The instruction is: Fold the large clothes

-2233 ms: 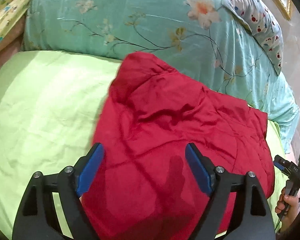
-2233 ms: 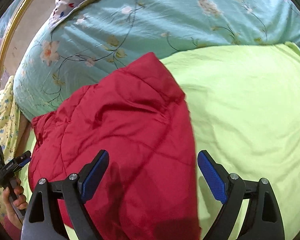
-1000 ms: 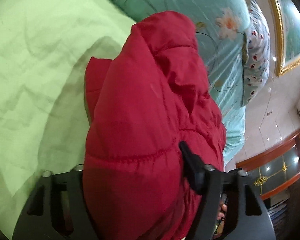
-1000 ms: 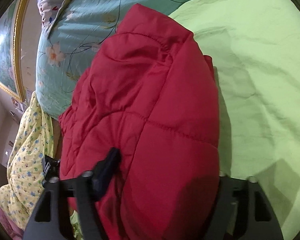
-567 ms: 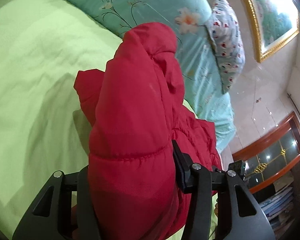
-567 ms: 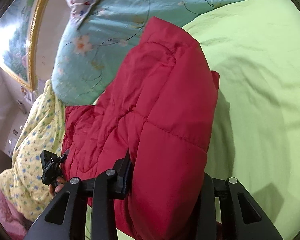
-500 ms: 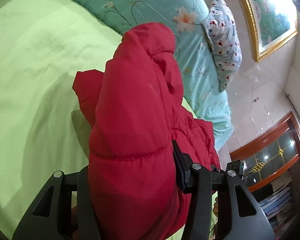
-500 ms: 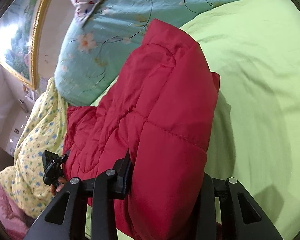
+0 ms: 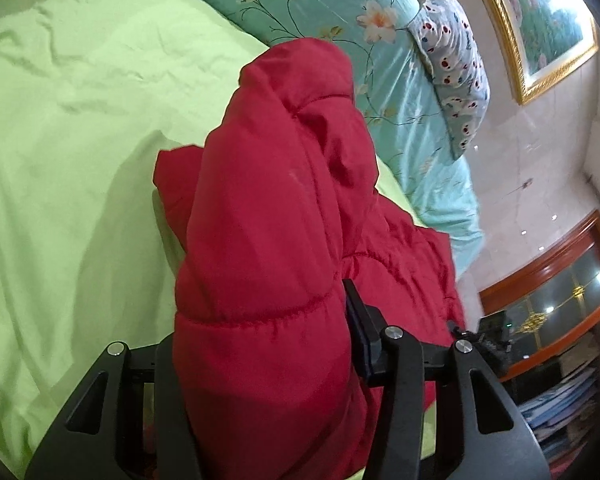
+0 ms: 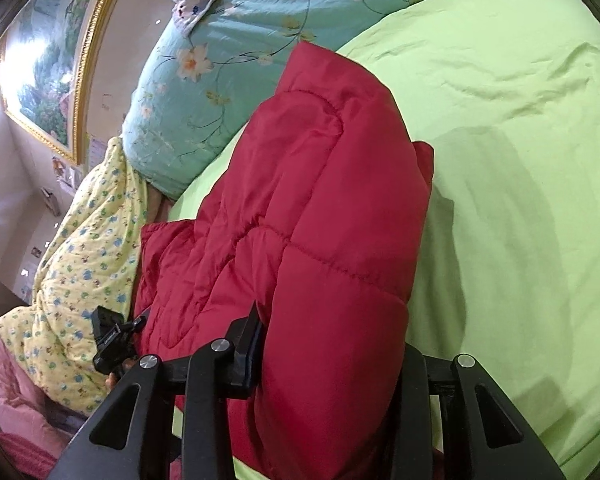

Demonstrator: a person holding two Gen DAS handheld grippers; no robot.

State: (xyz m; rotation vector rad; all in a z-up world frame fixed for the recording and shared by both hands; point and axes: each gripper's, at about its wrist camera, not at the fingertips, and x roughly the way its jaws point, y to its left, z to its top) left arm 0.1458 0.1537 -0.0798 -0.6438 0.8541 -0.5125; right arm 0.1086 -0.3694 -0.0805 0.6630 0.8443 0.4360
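A red quilted padded jacket [image 9: 268,216] lies bunched on the light green bed sheet [image 9: 60,128]. My left gripper [image 9: 260,344] is shut on one end of the jacket and holds it raised off the sheet. My right gripper [image 10: 332,344] is shut on the other end of the jacket [image 10: 320,208], also raised. The jacket sags between both grippers and hides the inner fingers. In the right wrist view the left gripper [image 10: 112,336] shows at the far left, beyond the jacket.
A teal floral quilt [image 9: 340,24] and a spotted pillow [image 9: 456,56] lie along the bed's far side. A yellow floral blanket [image 10: 84,248] is piled at the bed edge. A gold-framed painting [image 9: 540,20] hangs on the wall; a wooden cabinet [image 9: 560,300] stands beyond.
Both grippers closed on the jacket's ends and lifted it off the sheet. Over the last half second the jacket stays gripped and both views have shifted only slightly.
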